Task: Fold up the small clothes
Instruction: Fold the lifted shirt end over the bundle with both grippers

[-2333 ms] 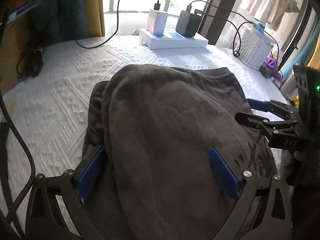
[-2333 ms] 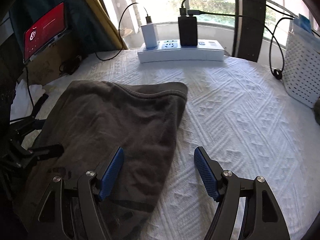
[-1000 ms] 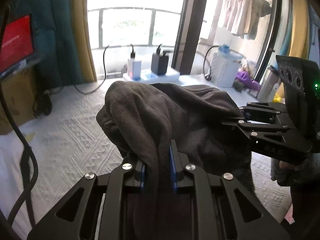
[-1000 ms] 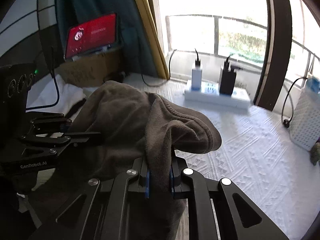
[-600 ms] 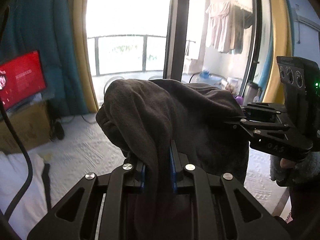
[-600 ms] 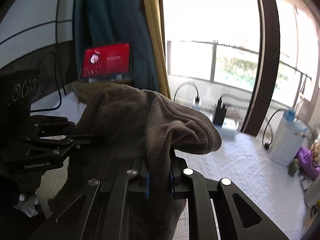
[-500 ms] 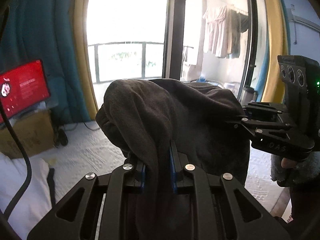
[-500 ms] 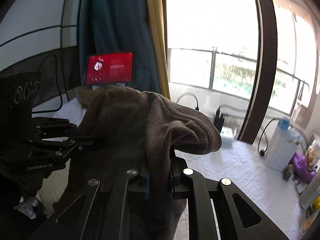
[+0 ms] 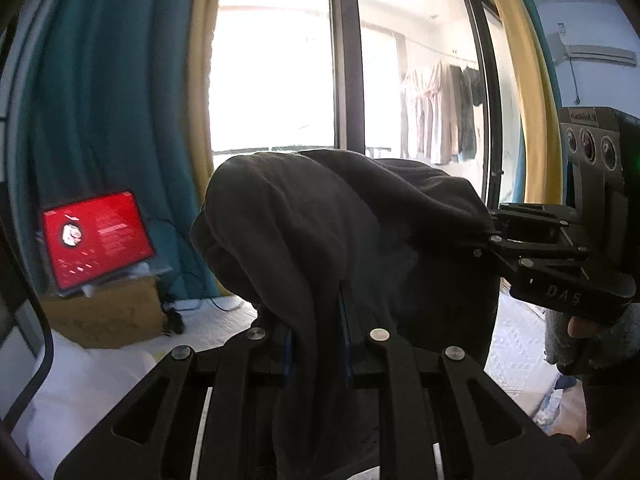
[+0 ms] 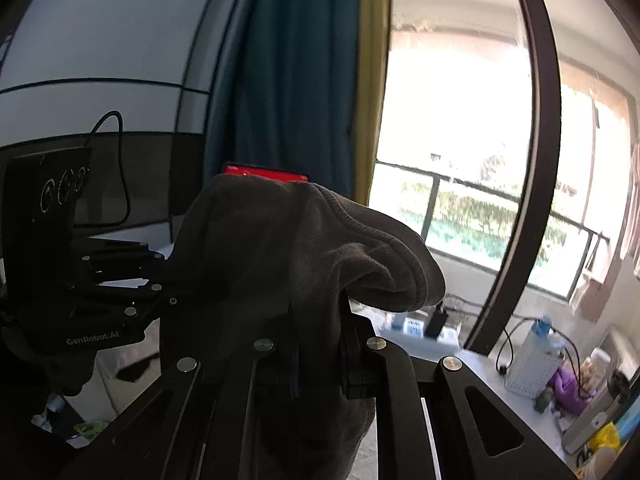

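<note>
Both tongs are clamped on the same dark grey garment [image 9: 344, 240], which hangs in the air between them, well above the white bedspread [image 9: 516, 344]. The left gripper [image 9: 316, 336] pinches a bunched fold between its blue pads [image 9: 345, 332], cloth spilling over and down past its fingers. The right gripper [image 10: 318, 344] bites the ribbed hem the same way, jaws nearly together with fabric between. To the left a red screen [image 9: 96, 236] sits on a cardboard box [image 9: 108, 312]; far off, laundry [image 9: 440, 112] hangs beyond the window.
</note>
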Tool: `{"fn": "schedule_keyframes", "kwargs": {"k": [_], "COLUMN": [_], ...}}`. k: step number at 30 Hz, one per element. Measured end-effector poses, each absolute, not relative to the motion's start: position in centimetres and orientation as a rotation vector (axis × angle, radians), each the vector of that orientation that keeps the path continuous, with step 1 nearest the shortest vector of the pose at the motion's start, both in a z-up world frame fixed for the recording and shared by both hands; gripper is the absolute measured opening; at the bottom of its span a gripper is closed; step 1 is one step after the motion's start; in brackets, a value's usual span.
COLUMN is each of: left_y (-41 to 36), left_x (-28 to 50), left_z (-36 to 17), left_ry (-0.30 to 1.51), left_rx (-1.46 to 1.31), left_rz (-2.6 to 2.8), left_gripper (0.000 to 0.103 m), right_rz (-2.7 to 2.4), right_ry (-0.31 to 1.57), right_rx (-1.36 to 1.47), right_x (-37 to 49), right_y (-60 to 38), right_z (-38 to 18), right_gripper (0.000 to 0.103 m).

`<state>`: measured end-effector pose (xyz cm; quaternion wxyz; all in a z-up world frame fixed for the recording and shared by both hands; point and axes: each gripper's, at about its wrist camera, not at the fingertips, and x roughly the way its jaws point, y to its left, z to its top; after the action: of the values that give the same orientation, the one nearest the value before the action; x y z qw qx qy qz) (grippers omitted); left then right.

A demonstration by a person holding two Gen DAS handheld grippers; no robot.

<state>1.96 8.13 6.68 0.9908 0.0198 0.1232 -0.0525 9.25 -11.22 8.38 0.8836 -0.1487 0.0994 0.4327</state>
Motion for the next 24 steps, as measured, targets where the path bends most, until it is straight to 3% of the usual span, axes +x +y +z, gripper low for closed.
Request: {"fn": "schedule_keyframes", "kwargs": {"k": [10,24], "left_y": [12.1,16.6], "left_x": [-2.1,3.2], "left_z": [6.7,-0.3], "left_ry": [0.236,0.450], "left_rx": [0.078,0.004], "left_rz": [-0.022,0.016], "left_gripper": [0.016,0.016], "right_rz": [0.980,1.022], "right_ry": [0.163,0.393], "right_rx": [-0.353,-0.342], "right_x": [4.5,10.6], "right_y": [-7.8,-1.6], "right_z": [9.3,1.4], "right_gripper": [0.014,0.014]}}
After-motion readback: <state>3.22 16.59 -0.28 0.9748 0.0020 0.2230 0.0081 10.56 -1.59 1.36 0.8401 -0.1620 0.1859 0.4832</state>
